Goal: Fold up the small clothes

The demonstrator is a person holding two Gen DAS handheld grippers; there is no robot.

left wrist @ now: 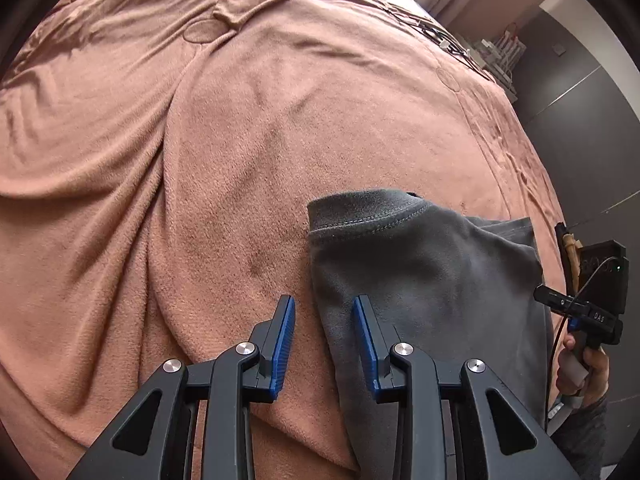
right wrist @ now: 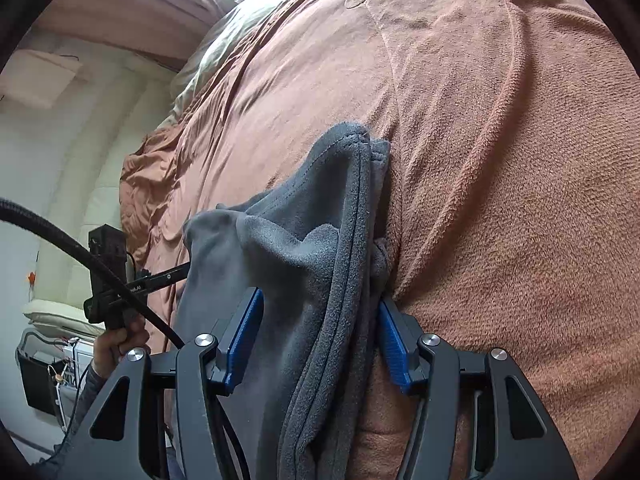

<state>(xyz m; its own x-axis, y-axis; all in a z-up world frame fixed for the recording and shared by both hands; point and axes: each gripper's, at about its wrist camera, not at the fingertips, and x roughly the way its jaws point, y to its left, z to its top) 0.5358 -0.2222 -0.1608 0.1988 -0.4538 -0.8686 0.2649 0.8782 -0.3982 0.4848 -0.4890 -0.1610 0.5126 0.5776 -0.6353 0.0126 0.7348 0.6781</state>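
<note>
Looked at the left wrist view first. Found the grey garment (left wrist: 420,264) lying on the pink blanket (left wrist: 200,160), down around 4 o'clock, stitched hem pointing toward 12. Spotted the left gripper (left wrist: 323,300) hanging at 6 o'clock, right over the garment's 9 o'clock edge. Jaws partly open there, a clear gap between the blue pads, neither pad pressing on anything. Had that cloth edge showing in the gap, with bare blanket beside it. So, empty-handed on that side.

Caught the other tool out at 3 o'clock too, gripped by the right hand (left wrist: 584,364), one finger just meeting the far edge of the garment.

Then checked the right wrist view. Totally different story. Found the right gripper (right wrist: 320,298) about half open, with a thick wad of the garment's folded layers stuffed between the pads and filling the gap. Looked clamped on it, both pads against fabric. Rest of the cloth bunched up toward 12, blanket beneath. Noticed the left hand (right wrist: 116,344) at 8 o'clock.
</note>
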